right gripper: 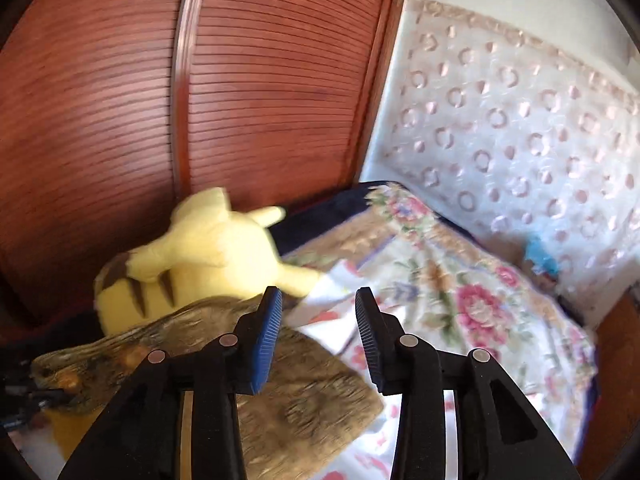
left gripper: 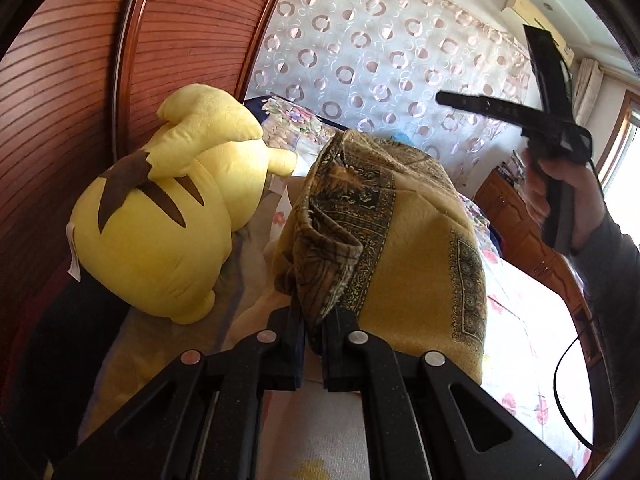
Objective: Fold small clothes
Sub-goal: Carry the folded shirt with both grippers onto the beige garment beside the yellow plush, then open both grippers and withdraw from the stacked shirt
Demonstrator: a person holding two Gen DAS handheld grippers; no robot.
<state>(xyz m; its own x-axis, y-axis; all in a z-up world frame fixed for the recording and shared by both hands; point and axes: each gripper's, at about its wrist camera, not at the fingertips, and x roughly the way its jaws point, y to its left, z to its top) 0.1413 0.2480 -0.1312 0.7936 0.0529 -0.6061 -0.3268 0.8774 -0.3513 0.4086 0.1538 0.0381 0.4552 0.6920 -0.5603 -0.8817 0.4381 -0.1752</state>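
Observation:
A small yellow cloth with a dark patterned border (left gripper: 404, 240) hangs bunched above the bed. My left gripper (left gripper: 314, 322) is shut on a gathered corner of it, and the rest drapes forward and to the right. In the right wrist view the same cloth (right gripper: 304, 408) lies low at left, blurred, with the left gripper (right gripper: 28, 396) pinching its far end. My right gripper (right gripper: 318, 320) is open and empty, above and to the right of the cloth. It also shows in the left wrist view (left gripper: 516, 92), raised high at right in a hand.
A yellow plush toy (left gripper: 160, 220) lies on the bed by a red-brown slatted wardrobe door (right gripper: 260, 80). A floral bedspread (right gripper: 460, 300) covers the bed. A white curtain with rings (left gripper: 380, 48) hangs behind. A wooden cabinet (left gripper: 516, 220) stands at right.

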